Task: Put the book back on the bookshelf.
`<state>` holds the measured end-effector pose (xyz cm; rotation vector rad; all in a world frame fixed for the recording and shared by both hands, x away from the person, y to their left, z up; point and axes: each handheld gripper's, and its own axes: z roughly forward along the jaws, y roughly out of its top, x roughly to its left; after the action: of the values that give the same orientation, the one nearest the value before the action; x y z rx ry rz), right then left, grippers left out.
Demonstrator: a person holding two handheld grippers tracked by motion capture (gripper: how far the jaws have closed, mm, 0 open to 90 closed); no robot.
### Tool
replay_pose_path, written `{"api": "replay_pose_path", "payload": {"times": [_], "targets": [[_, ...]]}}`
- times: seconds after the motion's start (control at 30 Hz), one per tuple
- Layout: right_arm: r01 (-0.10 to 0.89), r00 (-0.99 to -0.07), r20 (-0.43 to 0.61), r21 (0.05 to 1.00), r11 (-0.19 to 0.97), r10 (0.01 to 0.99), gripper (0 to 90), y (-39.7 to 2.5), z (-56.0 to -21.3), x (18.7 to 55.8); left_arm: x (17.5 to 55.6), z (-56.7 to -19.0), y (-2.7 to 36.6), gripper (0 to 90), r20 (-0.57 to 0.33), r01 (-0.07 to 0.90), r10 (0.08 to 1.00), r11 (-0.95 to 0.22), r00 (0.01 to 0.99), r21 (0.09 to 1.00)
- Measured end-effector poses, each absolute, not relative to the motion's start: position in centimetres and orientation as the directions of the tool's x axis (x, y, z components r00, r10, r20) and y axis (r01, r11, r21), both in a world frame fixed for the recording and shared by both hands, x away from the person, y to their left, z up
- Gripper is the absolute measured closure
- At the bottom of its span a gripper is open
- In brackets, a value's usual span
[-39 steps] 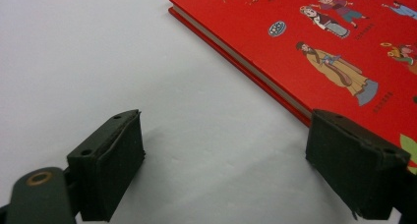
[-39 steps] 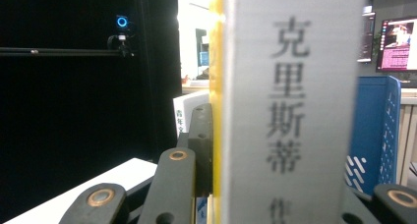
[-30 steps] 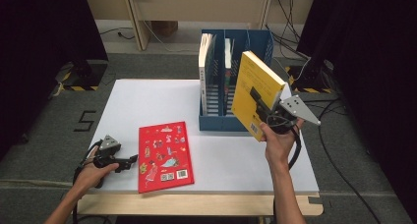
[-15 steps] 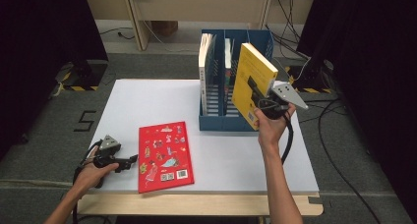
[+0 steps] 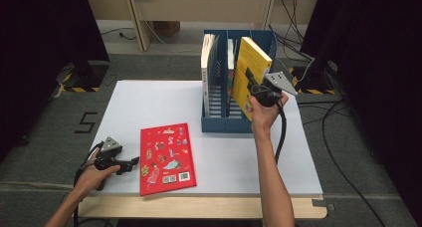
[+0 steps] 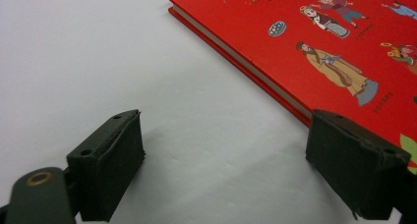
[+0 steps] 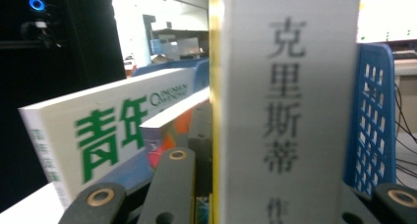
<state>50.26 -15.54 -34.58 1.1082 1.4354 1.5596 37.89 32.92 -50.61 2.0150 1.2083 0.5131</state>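
My right gripper (image 5: 255,90) is shut on a yellow book (image 5: 251,72) and holds it upright and a little tilted over the right slot of a blue file rack (image 5: 224,122). In the right gripper view the book's white spine (image 7: 290,101) stands between my jaws. A red picture book (image 5: 166,157) lies flat near the table's front edge. Just left of it my left gripper (image 5: 132,162) rests on the table, open. In the left gripper view its jaws stand wide apart beside the red cover (image 6: 319,42), with nothing between them.
A white book with green lettering (image 7: 113,130) stands in the rack's left slot (image 5: 209,62), and a thinner book (image 5: 230,62) in the middle one. The white table (image 5: 149,102) has bare room at left and front right. Cables lie on the floor at right.
My right gripper has carried the yellow book left and forward, from beside the rack to over its right slot. The left gripper and the red book have not moved.
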Motion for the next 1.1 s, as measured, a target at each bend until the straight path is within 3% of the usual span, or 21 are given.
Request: {"api": "replay_pose_path", "payload": {"times": [1.1], "targets": [[0.125, -0.235, 0.127, 0.987, -0.099, 0.964, 74.9, -13.3, -38.8, 58.3, 37.9, -50.6, 32.9, 13.1, -0.024, 0.589, 0.876, -0.304, 0.482, 0.749]]}}
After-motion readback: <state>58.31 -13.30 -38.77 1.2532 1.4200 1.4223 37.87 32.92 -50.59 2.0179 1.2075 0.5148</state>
